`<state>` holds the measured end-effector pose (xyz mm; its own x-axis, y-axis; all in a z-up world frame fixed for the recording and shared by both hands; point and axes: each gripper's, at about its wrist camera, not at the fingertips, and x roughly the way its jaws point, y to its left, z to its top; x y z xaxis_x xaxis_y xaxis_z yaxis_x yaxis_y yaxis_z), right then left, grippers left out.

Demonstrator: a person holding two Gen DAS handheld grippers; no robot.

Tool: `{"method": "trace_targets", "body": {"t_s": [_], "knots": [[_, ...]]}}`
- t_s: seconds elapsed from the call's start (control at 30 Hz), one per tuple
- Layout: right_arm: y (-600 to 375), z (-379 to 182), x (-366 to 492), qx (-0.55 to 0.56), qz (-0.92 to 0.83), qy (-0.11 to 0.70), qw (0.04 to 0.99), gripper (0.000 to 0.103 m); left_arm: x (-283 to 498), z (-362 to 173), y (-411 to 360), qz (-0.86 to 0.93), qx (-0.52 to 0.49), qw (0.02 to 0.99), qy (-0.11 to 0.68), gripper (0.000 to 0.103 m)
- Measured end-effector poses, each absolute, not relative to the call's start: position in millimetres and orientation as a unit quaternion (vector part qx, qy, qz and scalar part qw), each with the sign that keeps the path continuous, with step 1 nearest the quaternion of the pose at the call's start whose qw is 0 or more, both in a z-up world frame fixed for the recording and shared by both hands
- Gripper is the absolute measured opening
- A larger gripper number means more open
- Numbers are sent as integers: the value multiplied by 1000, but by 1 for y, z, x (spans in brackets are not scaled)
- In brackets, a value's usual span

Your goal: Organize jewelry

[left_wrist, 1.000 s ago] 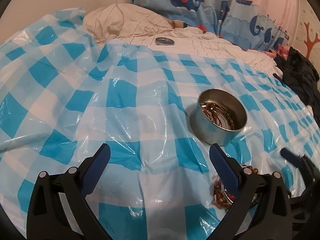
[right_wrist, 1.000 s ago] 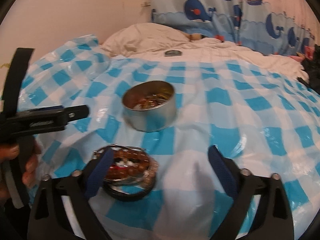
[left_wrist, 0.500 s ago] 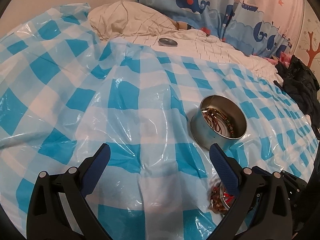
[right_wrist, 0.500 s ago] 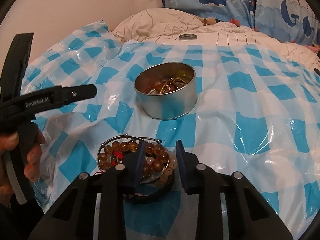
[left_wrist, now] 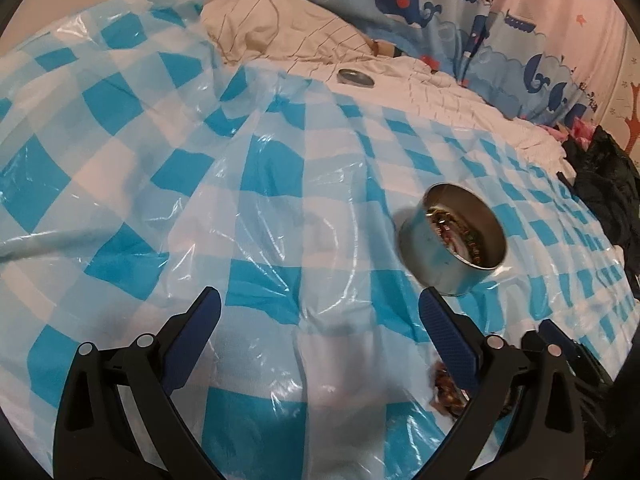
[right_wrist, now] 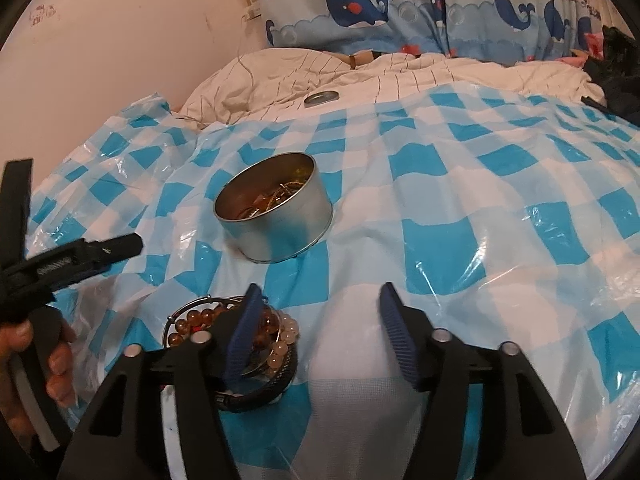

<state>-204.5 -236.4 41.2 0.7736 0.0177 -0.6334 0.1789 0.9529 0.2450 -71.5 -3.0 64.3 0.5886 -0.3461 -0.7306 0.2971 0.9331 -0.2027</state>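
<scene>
A round metal tin (right_wrist: 276, 216) with jewelry inside stands on the blue checked plastic sheet (right_wrist: 460, 200); it also shows in the left wrist view (left_wrist: 452, 240). A pile of amber bead bracelets and dark bangles (right_wrist: 224, 344) lies in front of the tin, partly behind my right gripper's left finger; a bit of it shows in the left wrist view (left_wrist: 444, 388). My right gripper (right_wrist: 320, 312) is open, just right of the pile, holding nothing. My left gripper (left_wrist: 320, 316) is open and empty over bare sheet; its body shows in the right wrist view (right_wrist: 72, 260).
The tin's lid (left_wrist: 355, 78) lies on the white striped bedding (right_wrist: 320, 72) at the back. Whale-print pillows (right_wrist: 400, 8) line the wall. Dark clothing (left_wrist: 608, 196) lies at the right edge of the bed.
My right gripper was wide open, narrowed over the bracelet pile, and has opened again, shifted right of the pile. My left gripper has drifted slightly, staying open.
</scene>
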Motion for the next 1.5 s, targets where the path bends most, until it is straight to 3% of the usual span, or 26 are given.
{"method": "trace_targets", "body": {"t_s": [0.63,0.93,1.5], "knots": [[-236,37,-203,152,-47,329,931,72,-112,89,-19,-213,1,885,414,95],[-234,36,-203,147,-52,331,931,74,-131,111,7,-209,-14,892,400,95],[-235,35,-205,150,-50,331,930,77,-117,82,9,-184,-33,882,433,95]]}}
